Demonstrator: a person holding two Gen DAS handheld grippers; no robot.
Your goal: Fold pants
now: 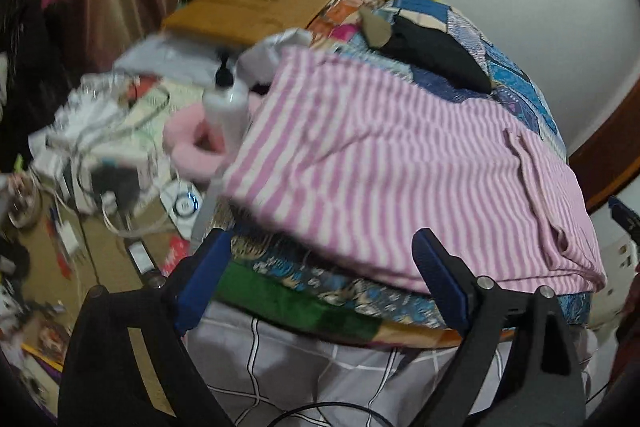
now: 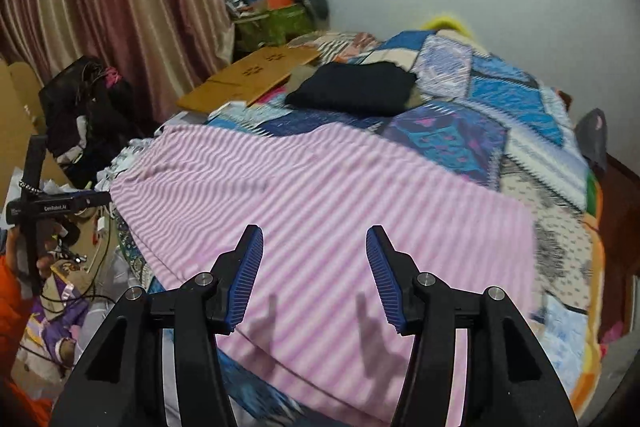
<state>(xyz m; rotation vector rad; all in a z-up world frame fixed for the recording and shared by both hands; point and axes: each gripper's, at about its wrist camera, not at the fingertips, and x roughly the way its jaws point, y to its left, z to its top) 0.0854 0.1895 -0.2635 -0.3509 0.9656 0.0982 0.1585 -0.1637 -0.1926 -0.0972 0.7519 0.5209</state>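
Two ribbed blue-padded grippers' jaws gape above soft pink-striped pants (image 2: 320, 195).

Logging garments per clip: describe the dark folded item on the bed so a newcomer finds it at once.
Start at the bed's patchwork quilt. Beyond the pink-and-white striped pants spread across it, toward the wall, lies a black folded garment, just right of a flat cardboard sheet. It is the only plain, dark, unpatterned cloth on the quilt.

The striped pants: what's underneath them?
The pants lie on a patchwork quilt that shows all around them. Below the quilt's edge, a white checked sheet hangs. Whatever lies directly beneath the pants is covered.
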